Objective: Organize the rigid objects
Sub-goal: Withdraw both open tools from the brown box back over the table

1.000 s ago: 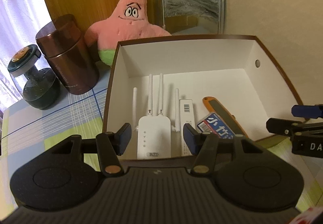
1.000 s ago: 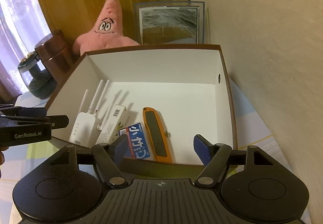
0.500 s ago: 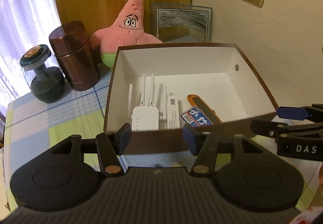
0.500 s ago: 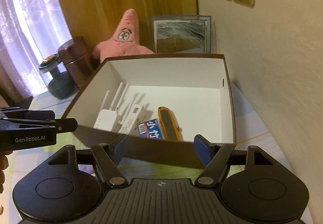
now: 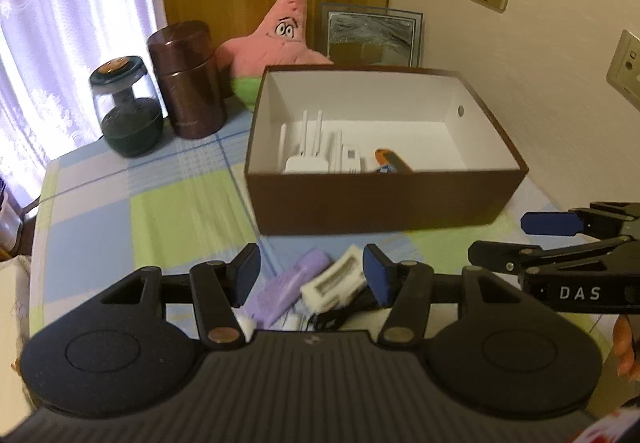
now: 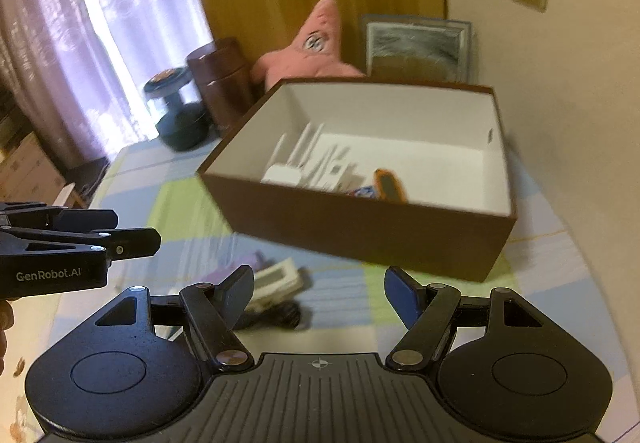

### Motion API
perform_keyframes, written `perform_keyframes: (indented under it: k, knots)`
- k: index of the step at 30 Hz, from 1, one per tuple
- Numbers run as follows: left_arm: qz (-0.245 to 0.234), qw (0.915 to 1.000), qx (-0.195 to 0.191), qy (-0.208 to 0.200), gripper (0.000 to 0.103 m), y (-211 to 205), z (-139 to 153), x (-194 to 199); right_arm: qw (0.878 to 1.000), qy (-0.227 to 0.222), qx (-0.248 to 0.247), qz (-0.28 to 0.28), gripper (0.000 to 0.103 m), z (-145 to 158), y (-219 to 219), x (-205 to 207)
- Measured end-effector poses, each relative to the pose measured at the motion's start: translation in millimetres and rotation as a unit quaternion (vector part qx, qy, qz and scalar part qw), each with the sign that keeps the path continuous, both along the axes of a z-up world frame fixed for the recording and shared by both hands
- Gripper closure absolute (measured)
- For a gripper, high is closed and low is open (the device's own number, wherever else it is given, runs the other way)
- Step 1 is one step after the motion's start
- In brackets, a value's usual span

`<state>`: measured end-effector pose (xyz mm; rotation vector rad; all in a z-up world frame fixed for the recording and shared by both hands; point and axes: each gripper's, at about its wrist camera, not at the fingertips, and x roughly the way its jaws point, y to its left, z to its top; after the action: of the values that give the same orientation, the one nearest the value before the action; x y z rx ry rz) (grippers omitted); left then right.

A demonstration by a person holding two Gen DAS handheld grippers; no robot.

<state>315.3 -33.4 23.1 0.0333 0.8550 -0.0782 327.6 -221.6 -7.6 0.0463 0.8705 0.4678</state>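
Brown box (image 5: 384,199): near wall faces me, right half of floor bare.
My left gripper (image 5: 311,275): released, above purple object (image 5: 280,293).
My right gripper (image 6: 320,293): released, empty.

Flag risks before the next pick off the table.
1. The purple item, white plastic piece and black cable lie touching between the open left gripper fingers; closing may catch two at once.
2. The right gripper hovers, open, close beside it, so the two could collide.
3. Motion blur in the right wrist view makes aiming uncertain.
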Motion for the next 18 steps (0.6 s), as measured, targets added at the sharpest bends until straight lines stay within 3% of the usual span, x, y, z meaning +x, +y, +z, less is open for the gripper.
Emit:
perform_keyframes:
  k: [18]
  knots:
    - [0.057,0.9966,-0.024,0.055,0.050,26.7,-33.3,-77.9,0.997,0.037,-0.009,0.068,0.034,-26.3,27.9,-50.3]
